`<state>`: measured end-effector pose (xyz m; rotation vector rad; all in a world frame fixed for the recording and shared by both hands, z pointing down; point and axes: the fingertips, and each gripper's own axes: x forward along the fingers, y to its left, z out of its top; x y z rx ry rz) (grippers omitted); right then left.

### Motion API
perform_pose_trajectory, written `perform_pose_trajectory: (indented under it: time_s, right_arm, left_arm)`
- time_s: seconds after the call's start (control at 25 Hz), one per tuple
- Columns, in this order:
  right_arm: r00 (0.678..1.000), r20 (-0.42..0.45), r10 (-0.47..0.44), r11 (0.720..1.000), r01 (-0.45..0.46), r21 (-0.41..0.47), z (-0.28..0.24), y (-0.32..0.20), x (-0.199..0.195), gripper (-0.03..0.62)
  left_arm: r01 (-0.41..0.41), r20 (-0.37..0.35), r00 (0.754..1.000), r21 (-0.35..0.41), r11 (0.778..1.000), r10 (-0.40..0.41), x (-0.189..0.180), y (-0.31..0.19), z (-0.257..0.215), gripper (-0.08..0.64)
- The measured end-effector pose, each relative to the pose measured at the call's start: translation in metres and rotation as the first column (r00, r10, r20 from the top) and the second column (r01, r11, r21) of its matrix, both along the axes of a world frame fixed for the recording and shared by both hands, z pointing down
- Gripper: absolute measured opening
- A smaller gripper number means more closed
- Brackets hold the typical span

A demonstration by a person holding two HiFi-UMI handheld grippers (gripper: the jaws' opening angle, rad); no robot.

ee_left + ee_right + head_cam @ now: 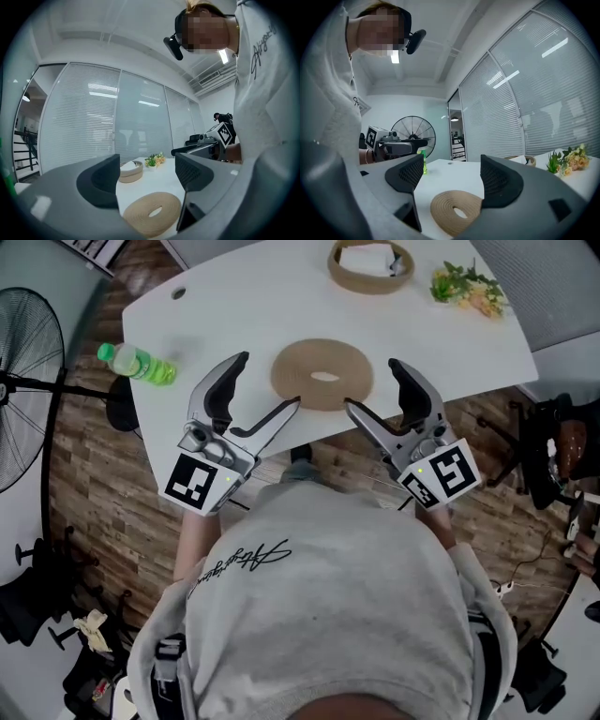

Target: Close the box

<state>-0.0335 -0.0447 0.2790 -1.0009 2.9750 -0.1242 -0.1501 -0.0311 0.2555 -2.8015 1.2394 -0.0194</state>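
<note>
A flat tan woven ring-shaped lid (292, 371) lies on the white table (234, 306) near its front edge. The round woven box (362, 284) stands at the table's far side, uncovered, with something white inside. My left gripper (270, 381) hovers just left of the lid and my right gripper (372, 383) just right of it, both open and holding nothing. In the left gripper view the lid (140, 218) lies low between the jaws, with the box (131, 172) beyond. The right gripper view also has the lid (447, 206) under the open jaws.
A green bottle (137, 364) lies at the table's left edge. A small bunch of flowers (469, 287) sits at the far right, next to the box. A standing fan (23, 390) is on the floor at the left, and chairs (553, 456) stand at the right.
</note>
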Motion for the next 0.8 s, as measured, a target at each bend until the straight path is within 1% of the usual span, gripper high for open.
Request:
perform_pose_trajectory:
  time_s: [0.2, 0.44, 0.64, 0.8]
  right_arm:
    - [1.000, 0.005, 0.013, 1.000, -0.013, 0.008, -0.006, -0.027, -0.014, 0.368]
    - [0.999, 0.007, 0.047, 0.999, -0.047, 0.003, -0.005, -0.050, -0.020, 0.368]
    - [0.997, 0.012, 0.080, 0.997, -0.080, 0.011, -0.004, -0.062, -0.019, 0.370]
    - [0.997, 0.019, 0.069, 0.998, -0.069, 0.006, 0.002, -0.064, -0.017, 0.374]
  left_arm:
    - [-0.041, 0.008, 0.999, 0.014, 0.999, 0.041, -0.006, -0.028, -0.006, 0.353]
    - [-0.099, 0.007, 0.995, 0.005, 0.995, 0.099, -0.010, -0.053, -0.004, 0.353]
    - [-0.165, 0.020, 0.986, -0.024, 0.986, 0.166, -0.012, -0.063, 0.005, 0.353]
    - [-0.203, 0.025, 0.978, -0.063, 0.977, 0.205, -0.012, -0.068, 0.022, 0.353]
